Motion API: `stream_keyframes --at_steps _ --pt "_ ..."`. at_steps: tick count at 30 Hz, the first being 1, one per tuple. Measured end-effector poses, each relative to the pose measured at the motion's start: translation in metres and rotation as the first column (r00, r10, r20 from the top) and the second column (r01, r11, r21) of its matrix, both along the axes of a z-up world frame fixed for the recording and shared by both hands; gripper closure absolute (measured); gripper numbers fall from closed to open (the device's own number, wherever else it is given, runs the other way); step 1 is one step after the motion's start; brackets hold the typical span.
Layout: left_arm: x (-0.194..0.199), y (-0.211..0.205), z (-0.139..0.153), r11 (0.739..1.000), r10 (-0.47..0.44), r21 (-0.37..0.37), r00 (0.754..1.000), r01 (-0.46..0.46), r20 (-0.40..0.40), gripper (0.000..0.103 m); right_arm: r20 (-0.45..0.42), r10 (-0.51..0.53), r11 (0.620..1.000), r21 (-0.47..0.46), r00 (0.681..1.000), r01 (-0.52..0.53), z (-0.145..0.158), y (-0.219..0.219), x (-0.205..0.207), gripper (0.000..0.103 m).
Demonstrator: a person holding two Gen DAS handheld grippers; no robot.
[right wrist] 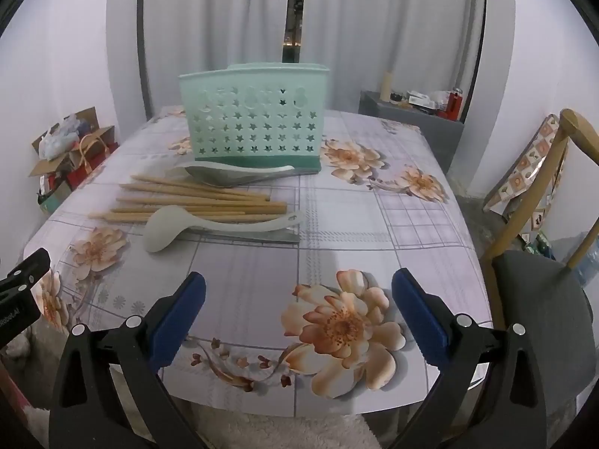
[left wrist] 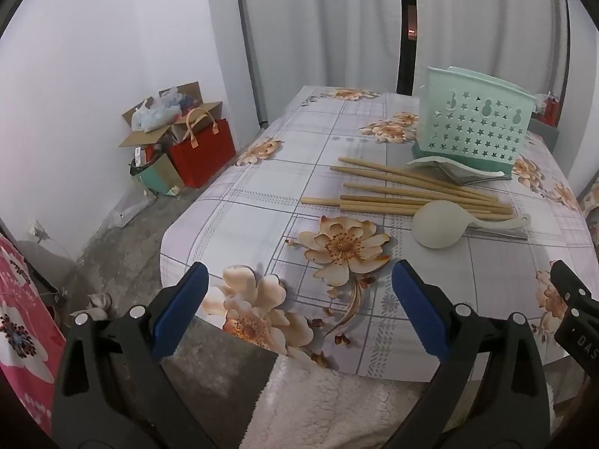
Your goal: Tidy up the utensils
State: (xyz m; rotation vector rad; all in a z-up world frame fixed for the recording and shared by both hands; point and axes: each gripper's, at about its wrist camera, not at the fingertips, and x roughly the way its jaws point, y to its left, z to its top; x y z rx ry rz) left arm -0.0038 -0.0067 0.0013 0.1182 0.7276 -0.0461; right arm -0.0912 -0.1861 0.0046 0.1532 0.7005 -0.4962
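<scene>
My left gripper (left wrist: 299,299) hangs over the near edge of the flowered surface (left wrist: 262,194), fingers (left wrist: 179,310) released, nothing between them. At my one o'clock lie the wooden chopsticks (left wrist: 408,191), a white rice spoon (left wrist: 441,228) just in front of them — the mint utensil holder (left wrist: 475,127) stands upright beyond. My right gripper (right wrist: 299,303) is likewise spread wide and empty; a chair (right wrist: 539,280) sits at three o'clock.

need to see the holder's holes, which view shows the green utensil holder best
The right wrist view: the green utensil holder faces it squarely, whole and near centre. The left wrist view shows it off to the right, at an angle.
</scene>
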Motion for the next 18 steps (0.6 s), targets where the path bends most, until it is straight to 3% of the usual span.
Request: stream_keyframes --at_steps 18 --pt "-0.0001 0.0006 -0.0004 1.000 -0.001 0.011 1.000 0.001 -0.003 0.008 0.004 -0.001 1.000 0.002 1.000 0.001 0.0007 -0.0005 -0.0001 0.006"
